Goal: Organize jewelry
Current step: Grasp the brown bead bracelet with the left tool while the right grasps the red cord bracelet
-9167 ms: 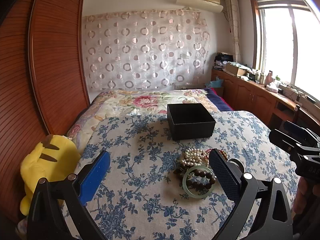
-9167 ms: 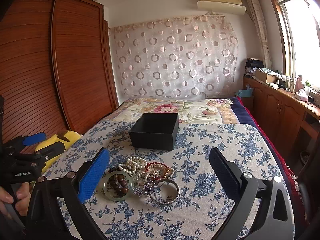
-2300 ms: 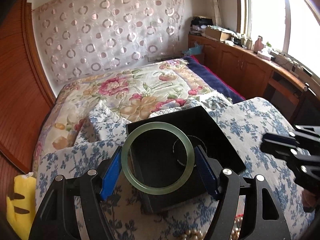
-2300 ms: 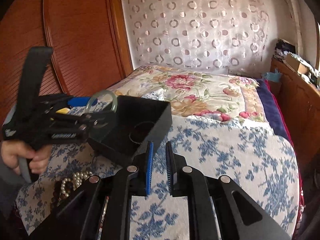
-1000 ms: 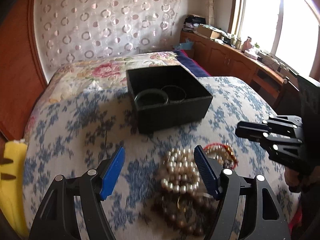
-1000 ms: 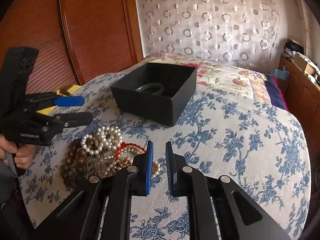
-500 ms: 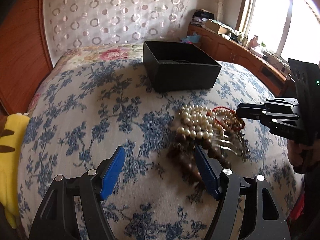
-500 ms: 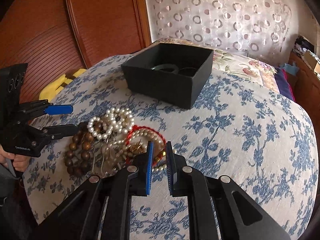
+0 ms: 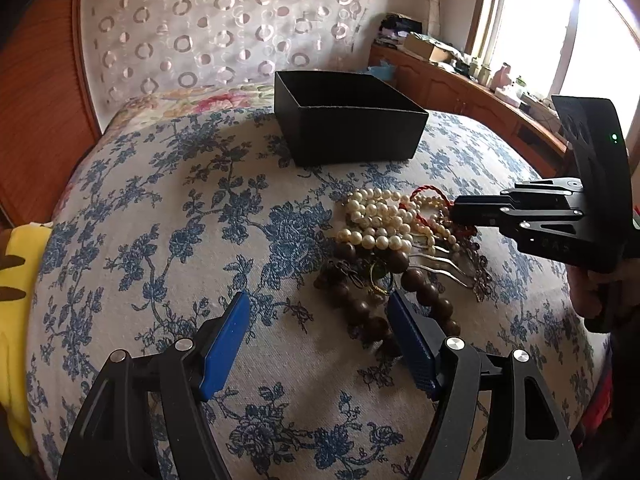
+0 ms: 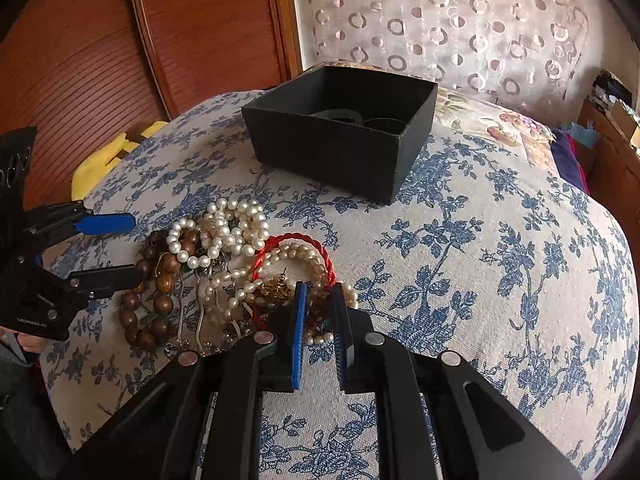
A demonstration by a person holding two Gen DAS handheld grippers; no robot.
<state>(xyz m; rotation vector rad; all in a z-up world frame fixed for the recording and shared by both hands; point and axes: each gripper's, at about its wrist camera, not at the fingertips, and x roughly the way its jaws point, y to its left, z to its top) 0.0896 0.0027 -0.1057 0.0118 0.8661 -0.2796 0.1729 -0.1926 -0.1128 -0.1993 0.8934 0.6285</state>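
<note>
1. Fingers (image 9: 224, 344) of the left gripper (image 9: 318, 338) stand wide apart in the left wrist view, gripping nothing; the right-hand one lies against the brown wooden bead bracelet (image 9: 360, 312).
2. Same view: the jewelry pile (image 9: 396, 236) lies on the blue-flowered bedspread (image 9: 160, 220), pearls (image 9: 372, 220) on top, with the black box (image 9: 348, 128) beyond it and apart.
3. Same view: the right gripper (image 9: 456, 211) reaches in from the right, its tips at the pile's red cord bracelet (image 9: 428, 194); a hand (image 9: 592, 292) holds it.
4. Right wrist view: the right gripper's (image 10: 318, 296) fingers (image 10: 299, 320) have just been closing and are nearly together, with gold and bead strands between them; whether they pinch any strand cannot be told.
5. Same view: the box holds two dark rings (image 10: 340, 114), and the left gripper (image 10: 116, 246) sits at the pile's left edge.
</note>
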